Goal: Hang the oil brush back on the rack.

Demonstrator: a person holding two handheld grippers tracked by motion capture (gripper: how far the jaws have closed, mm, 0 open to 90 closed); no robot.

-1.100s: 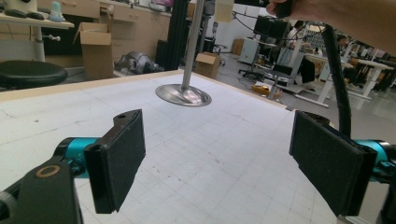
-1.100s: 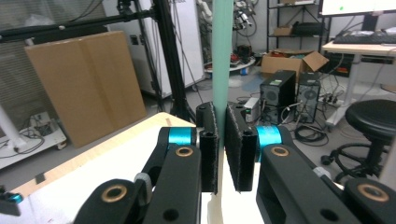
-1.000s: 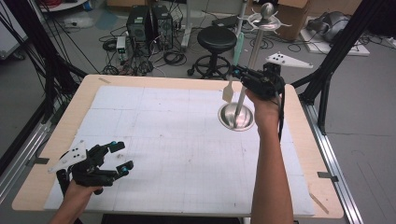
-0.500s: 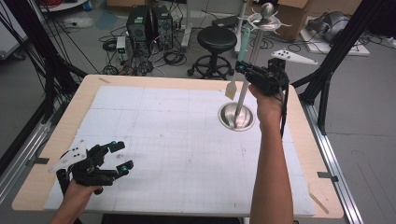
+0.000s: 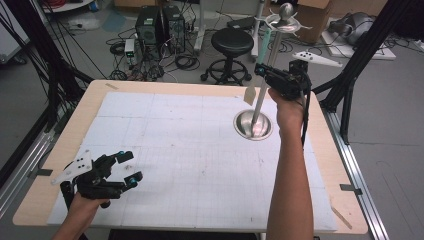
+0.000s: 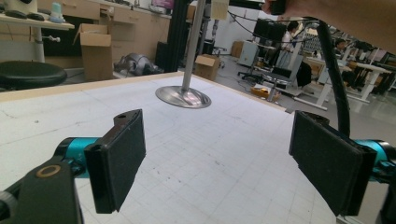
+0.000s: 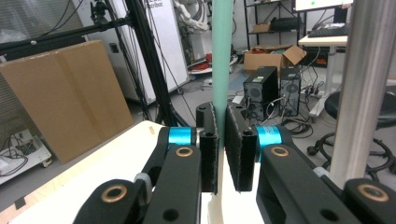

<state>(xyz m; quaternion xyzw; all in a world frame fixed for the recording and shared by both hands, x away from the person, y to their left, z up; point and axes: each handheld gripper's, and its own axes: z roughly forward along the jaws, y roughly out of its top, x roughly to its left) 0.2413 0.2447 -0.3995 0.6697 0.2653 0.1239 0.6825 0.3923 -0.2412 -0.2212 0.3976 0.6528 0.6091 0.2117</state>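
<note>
R gripper (image 5: 261,70) is clamped on the mint-green spatula handle (image 7: 222,51), held upright beside the steel stand pole (image 5: 265,80). Feels light, stiff, a bit slick; I'd grip mid-handle. Vs a sec ago it's slightly higher. L gripper (image 5: 127,165) sits wide open w/ nothing in it, unmoved.
</note>
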